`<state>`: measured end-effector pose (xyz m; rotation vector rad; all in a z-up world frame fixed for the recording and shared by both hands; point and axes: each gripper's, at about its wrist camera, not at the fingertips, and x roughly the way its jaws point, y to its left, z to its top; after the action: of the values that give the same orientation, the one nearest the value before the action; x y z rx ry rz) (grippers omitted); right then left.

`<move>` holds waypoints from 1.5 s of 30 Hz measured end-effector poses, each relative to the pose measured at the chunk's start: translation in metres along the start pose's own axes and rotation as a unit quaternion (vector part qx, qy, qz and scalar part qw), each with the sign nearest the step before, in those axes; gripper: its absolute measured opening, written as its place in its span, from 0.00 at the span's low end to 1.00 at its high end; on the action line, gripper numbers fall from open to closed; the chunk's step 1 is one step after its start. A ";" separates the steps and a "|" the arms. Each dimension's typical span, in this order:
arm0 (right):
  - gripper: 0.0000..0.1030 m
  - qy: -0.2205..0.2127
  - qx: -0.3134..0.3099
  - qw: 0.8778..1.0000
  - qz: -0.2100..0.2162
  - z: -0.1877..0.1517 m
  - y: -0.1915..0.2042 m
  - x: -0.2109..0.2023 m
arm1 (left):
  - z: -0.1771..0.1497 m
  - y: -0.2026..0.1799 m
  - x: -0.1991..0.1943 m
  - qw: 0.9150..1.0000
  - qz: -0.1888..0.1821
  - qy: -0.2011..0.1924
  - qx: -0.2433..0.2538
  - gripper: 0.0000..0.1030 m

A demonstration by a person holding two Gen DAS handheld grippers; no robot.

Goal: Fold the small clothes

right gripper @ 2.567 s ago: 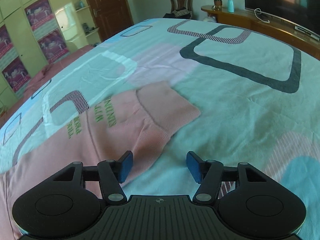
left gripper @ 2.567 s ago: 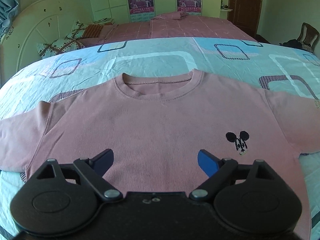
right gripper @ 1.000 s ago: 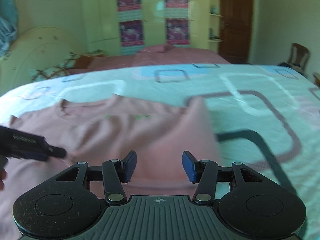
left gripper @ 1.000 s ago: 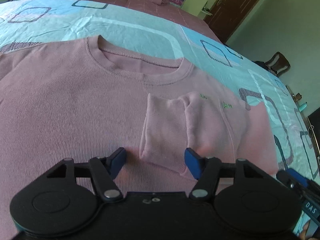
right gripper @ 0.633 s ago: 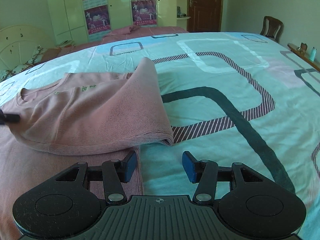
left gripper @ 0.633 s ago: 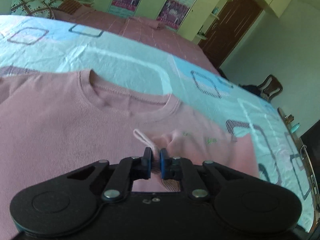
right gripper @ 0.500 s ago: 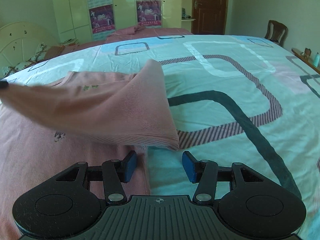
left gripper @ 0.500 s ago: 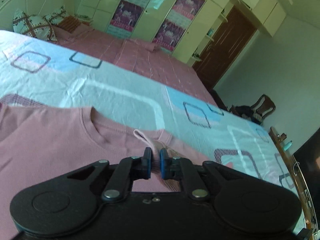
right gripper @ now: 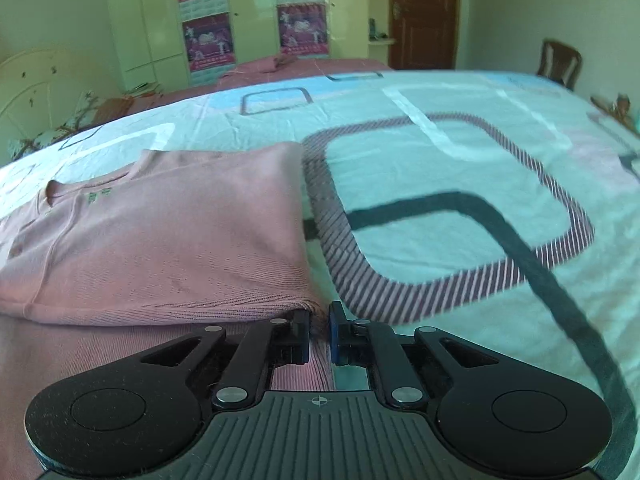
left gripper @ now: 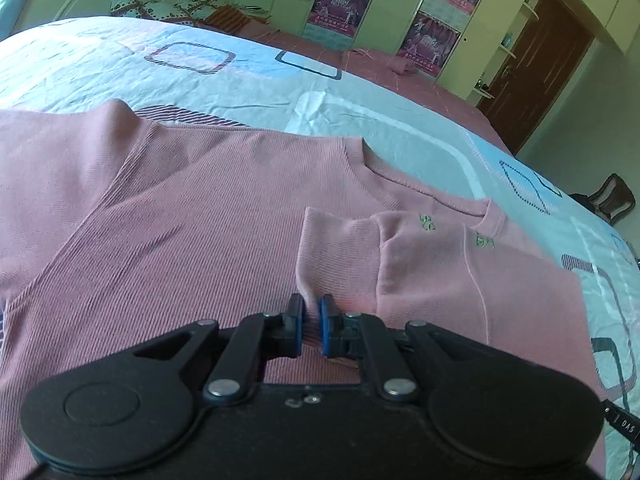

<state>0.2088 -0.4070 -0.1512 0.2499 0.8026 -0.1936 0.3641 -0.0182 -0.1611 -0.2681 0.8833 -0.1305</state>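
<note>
A pink sweatshirt lies flat on the bed, front up, its round collar pointing away. Its right side and sleeve are folded over onto the chest, green lettering showing. My left gripper is shut on the cuff edge of that folded sleeve, low on the shirt. In the right wrist view the folded flap lies on the shirt body. My right gripper is shut on the shirt's hem at the flap's near right corner.
The bed sheet is pale teal with rounded square outlines. A second bed with a pink cover and a wardrobe with posters stand behind. A wooden chair stands at the far right.
My left gripper closed on the sleeve cuff, lifted it, and has now come back down low onto the shirt. My right gripper was open and has shut on the hem.
</note>
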 end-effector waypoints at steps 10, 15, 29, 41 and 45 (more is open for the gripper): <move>0.48 -0.024 0.020 0.999 0.039 0.010 -0.015 -0.038 | 0.009 -0.002 -0.034 0.996 0.059 -0.061 0.036 0.28; 0.50 -0.021 0.040 0.998 0.050 0.040 -0.017 -0.008 | 0.021 -0.033 -0.018 0.996 0.014 -0.048 0.071 0.29; 0.15 0.027 0.083 0.992 0.092 0.115 -0.009 0.110 | 0.011 -0.054 0.039 0.993 0.042 -0.011 0.112 0.32; 0.08 -0.026 0.001 0.999 0.029 0.112 0.005 0.084 | 0.013 -0.066 0.029 0.989 0.070 -0.026 0.125 0.68; 0.09 -0.022 -0.049 0.996 0.064 0.095 0.036 0.071 | 0.009 -0.056 0.040 0.989 0.083 0.005 0.122 0.77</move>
<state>0.3312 -0.4059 -0.1342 0.2035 0.7477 -0.0380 0.3963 -0.0789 -0.1695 0.0348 0.8862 -0.0841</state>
